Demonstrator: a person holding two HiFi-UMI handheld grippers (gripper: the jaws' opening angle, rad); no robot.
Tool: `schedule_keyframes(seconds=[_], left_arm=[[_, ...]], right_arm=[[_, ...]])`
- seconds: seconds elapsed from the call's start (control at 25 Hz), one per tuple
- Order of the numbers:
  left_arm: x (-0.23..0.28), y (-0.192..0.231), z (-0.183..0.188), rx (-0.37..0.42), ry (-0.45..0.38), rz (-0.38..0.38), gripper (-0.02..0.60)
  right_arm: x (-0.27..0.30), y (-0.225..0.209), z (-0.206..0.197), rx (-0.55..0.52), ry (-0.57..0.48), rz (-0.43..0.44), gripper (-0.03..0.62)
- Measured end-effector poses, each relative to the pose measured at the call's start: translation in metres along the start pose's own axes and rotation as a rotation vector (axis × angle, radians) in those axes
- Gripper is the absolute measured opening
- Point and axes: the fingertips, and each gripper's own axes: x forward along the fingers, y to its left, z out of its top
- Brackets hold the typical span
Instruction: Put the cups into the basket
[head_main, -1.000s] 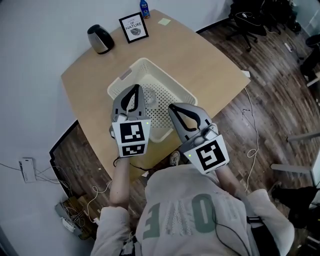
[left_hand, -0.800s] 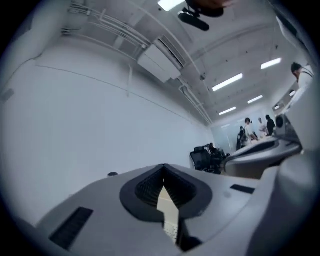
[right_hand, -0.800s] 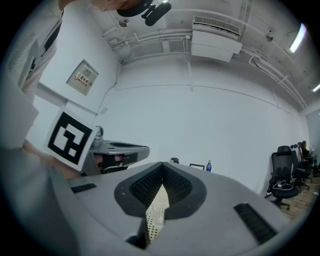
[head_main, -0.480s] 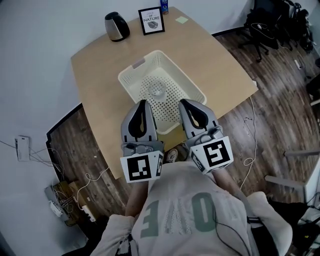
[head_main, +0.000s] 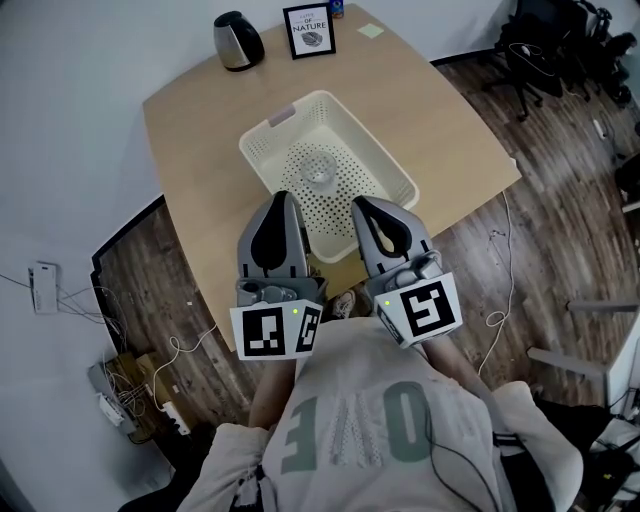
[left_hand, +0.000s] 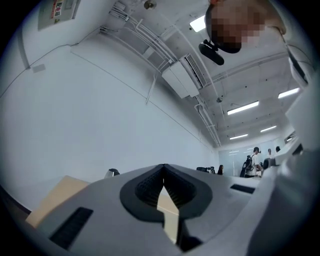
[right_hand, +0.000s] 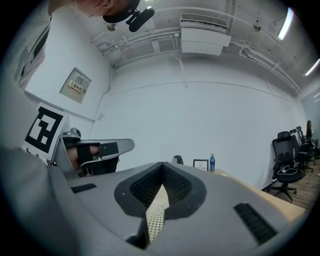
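Pale wood desk (head_main: 430, 120) on dark plank floor (head_main: 560, 230): cream basket (head_main: 380, 160) at centre, clear cup (head_main: 318, 178) inside; kettle (head_main: 238, 40) at 11 o'clock, framed print (head_main: 310, 30) at 12. Left tongs (head_main: 283, 196) and right tongs (head_main: 358, 203), both closed, empty, at basket's 6 o'clock; office chairs (head_main: 545, 45) at 2.

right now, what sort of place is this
Likely an open office or lab: office chairs, ceiling strip lights, and a desk with a kettle and framed print.

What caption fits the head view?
Left gripper and right gripper, both shut, near cream perforated plastic basket holding a clear cup.
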Motion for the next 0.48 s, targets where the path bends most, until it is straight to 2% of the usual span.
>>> schedule_keyframes(seconds=[0.2,0.48], left_arm=[[0.0006,0.005,0.0033,-0.085,-0.033,-0.02,0.008],[0.0024,0.0088,0.0036,-0.057,-0.028,-0.016,0.008]], right_arm=[[0.0011,-0.0022,0.0001,0.001,0.0,-0.011,-0.002],[0.0029,-0.0011,-0.0014,-0.001,0.011,-0.017,-0.002]])
